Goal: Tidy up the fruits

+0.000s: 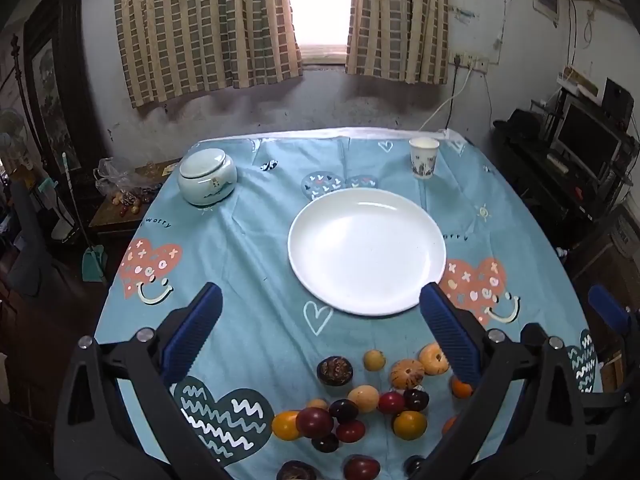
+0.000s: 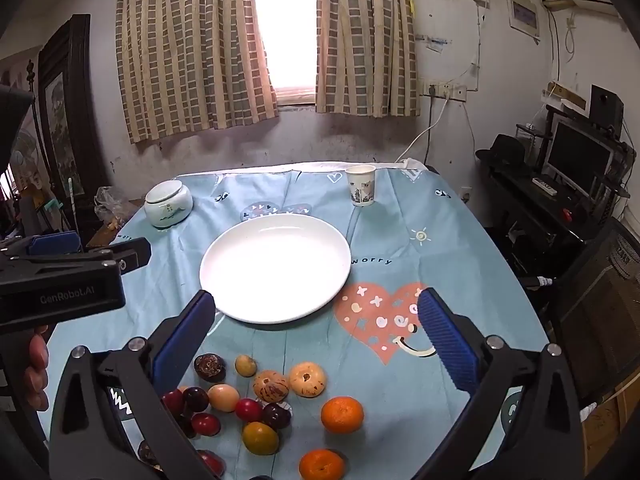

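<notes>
Fingers (image 1: 202, 320) of both grippers stand wide open, holding nothing, above the fruit (image 2: 256, 396) heaped at the table's (image 2: 460, 248) near edge, just short of the empty plate (image 2: 276, 268). Best to drop over one outlying piece, such as an orange (image 2: 342, 414), close gently, then lift clear. Left gripper (image 2: 64, 276) reads "GenRobot.AI"; the cloth says "worry", perhaps part of a longer phrase.

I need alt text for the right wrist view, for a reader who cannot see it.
An empty white plate sits mid-table on a blue patterned tablecloth, with small fruits scattered in front of it. The open right gripper hovers above them, holding nothing; a lidded jar and paper cup stand behind.
</notes>
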{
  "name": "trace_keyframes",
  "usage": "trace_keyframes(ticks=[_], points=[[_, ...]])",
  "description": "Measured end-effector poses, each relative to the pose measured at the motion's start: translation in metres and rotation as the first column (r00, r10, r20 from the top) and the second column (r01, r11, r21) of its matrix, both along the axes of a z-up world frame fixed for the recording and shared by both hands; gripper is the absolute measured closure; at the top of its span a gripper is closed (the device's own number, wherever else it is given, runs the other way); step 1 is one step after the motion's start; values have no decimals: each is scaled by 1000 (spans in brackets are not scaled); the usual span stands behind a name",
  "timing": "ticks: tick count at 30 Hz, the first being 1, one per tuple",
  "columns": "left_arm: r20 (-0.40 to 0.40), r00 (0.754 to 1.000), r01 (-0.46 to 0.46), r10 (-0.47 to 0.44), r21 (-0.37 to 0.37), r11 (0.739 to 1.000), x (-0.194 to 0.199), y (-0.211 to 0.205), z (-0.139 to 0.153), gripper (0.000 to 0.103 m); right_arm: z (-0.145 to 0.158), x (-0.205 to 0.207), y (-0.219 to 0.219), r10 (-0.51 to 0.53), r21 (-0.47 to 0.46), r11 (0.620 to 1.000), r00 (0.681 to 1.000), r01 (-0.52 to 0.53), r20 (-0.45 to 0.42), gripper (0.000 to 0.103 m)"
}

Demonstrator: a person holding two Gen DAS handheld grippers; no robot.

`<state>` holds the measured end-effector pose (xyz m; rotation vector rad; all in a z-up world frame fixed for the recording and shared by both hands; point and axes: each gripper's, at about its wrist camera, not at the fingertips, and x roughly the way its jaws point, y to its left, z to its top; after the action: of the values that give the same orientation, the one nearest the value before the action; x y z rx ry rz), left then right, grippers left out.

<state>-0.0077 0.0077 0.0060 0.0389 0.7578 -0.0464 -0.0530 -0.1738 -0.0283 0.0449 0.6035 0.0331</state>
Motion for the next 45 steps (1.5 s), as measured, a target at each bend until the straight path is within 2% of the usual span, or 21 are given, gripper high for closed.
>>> trace_keyframes(ticks=[6, 20, 34, 39, 41, 43, 45], points=[[23, 1000, 13, -13, 12, 1000, -4, -2, 3, 3, 1, -3, 0, -5, 8, 1000, 1000, 5, 4, 1], [-53, 998, 47, -46, 22, 999, -6, -1, -11, 2, -1, -9, 8, 21, 4, 1000, 1000, -21, -7, 1], [-47, 997, 56, -53, 60, 997, -8, -3, -15, 2, -3, -9, 8, 27, 7, 1000, 999, -27, -29, 1], [-46, 998, 56, -53, 53, 997, -9, -3, -14, 2, -1, -10, 9, 29, 1, 1000, 999, -29, -19, 1], [-44, 998, 53, -51, 53, 997, -9, -3, -14, 2, 1, -12, 10, 26, -11, 1000, 1000, -26, 3, 1], [-40, 998, 55, -53, 48, 997, -10, -2, -12, 2, 10, -17, 8, 23, -6, 1000, 997, -22, 71, 1], [-35, 998, 61, -59, 47, 997, -11, -2, -10, 3, 26, -33, 2, 36, 57, 997, 978, -49, 207, 1]])
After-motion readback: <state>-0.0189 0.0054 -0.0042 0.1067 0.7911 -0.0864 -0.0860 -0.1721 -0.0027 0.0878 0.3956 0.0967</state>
